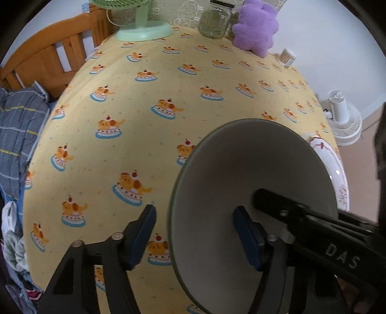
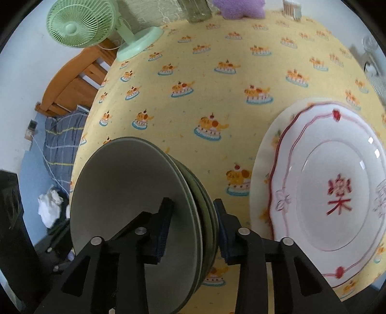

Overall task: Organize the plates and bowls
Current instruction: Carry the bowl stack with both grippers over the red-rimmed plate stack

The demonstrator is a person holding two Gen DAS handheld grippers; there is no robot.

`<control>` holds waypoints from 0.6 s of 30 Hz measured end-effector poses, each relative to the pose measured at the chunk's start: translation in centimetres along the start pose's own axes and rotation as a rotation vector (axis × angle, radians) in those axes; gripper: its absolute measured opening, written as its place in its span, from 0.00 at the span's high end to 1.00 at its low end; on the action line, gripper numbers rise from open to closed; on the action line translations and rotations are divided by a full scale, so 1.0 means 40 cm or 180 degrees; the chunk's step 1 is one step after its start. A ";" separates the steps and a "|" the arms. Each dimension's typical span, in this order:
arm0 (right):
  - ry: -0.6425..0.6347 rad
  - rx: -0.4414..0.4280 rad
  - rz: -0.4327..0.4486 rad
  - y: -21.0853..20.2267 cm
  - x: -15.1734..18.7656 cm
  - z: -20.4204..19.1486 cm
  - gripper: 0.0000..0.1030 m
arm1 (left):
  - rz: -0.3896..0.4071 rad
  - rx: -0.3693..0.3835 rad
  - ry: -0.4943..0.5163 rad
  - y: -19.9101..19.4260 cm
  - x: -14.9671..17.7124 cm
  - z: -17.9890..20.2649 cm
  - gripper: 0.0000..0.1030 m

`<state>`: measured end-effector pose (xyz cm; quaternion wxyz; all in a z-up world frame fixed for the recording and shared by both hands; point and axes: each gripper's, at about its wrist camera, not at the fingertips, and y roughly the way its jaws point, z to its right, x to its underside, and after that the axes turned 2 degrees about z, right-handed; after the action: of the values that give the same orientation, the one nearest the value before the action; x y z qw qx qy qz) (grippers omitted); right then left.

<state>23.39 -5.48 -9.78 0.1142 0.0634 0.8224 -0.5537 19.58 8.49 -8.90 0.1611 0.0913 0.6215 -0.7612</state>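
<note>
A stack of nested grey-green bowls (image 2: 135,188) stands on the yellow cake-print tablecloth (image 1: 135,149). In the right wrist view my right gripper (image 2: 193,200) straddles the stacked rims, one pad inside the top bowl and one against the outside, both pressing. It also reaches into the top bowl (image 1: 241,164) from the right as the black right gripper (image 1: 289,212). My left gripper (image 1: 194,209) straddles the bowl's left rim with gaps on both sides, so it is open. A white plate with red trim (image 2: 337,193) lies to the right on a larger pale plate (image 2: 261,169); its edge, the plate (image 1: 337,174), shows behind the bowl.
At the table's far side stand a green fan (image 1: 142,29), a glass jar (image 1: 214,21), a purple plush (image 1: 255,26) and a box of cotton swabs (image 1: 287,56). A wooden bed frame (image 1: 60,55) and blue blanket (image 1: 19,125) lie left of the table. A white fan (image 1: 345,116) stands beyond the right edge.
</note>
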 end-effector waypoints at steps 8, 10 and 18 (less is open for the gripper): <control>0.0327 -0.0082 -0.0089 0.016 0.010 0.005 0.54 | -0.0122 0.0339 0.0054 0.010 -0.010 -0.007 0.48; 0.0331 -0.0034 -0.0087 0.016 0.010 0.001 0.54 | -0.0139 0.0367 0.0110 0.006 -0.012 0.001 0.52; 0.0349 0.0226 -0.0108 0.006 0.009 -0.014 0.56 | -0.0241 0.0380 0.0187 0.007 -0.019 0.004 0.54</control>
<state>23.05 -4.87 -9.86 0.0573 0.0838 0.8083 -0.5800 20.40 8.39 -8.86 0.1082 0.0995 0.5824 -0.7995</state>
